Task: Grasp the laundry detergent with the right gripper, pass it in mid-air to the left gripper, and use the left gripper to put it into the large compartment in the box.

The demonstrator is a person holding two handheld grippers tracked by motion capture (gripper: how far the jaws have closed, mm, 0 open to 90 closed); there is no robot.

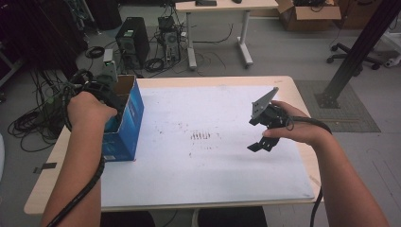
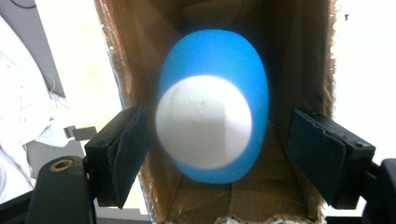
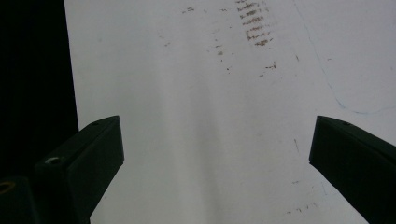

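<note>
While the counter (image 1: 283,85) carries a white mat (image 1: 213,165), the blue carton (image 1: 130,123) stands open-topped at its left edge. Inside lies a blue-and-white egg-shaped object (image 2: 212,126), between the parted left tongs (image 2: 217,149), untouched. Right tongs (image 3: 217,154) hover wide open, holding nothing, over the mat.

Egg (image 2: 212,126) in box (image 1: 126,124) (table's (image 1: 279,82) left side)

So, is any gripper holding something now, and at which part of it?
Nothing is held. The left gripper stands open over the blue and white egg-shaped thing in the box, pads apart from it. The right gripper is open and empty.
</note>
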